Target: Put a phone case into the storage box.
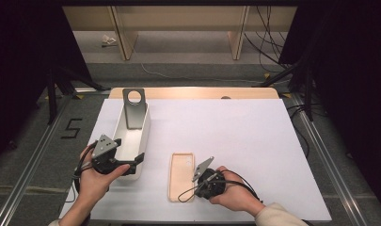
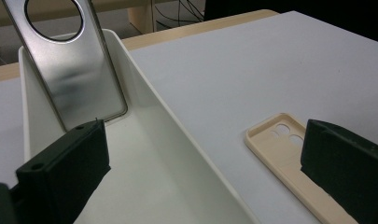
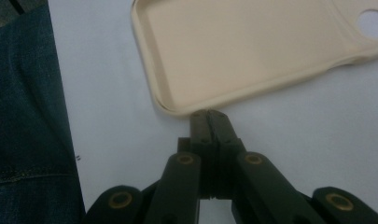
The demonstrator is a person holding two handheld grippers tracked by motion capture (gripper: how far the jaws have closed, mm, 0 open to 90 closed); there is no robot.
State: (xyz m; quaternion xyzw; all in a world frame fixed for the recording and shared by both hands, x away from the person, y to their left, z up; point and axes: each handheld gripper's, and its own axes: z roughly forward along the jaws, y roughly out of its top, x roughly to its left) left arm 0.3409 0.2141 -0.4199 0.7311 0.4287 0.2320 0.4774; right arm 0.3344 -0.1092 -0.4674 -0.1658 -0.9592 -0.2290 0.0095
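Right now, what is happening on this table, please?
A person works with two hand-held grippers on a white table. The right gripper, jaws shut, has its tips at the corner of a beige phone case lying flat and hollow side up. The left gripper is open astride the near wall of a white oblong bin, in which a grey metal plate leans.

Beige phone case (image 1: 181, 175); white tray (image 1: 140, 136) with a silver-grey plate (image 1: 134, 110); black tongs (image 3: 209, 116); white table (image 1: 235, 136).
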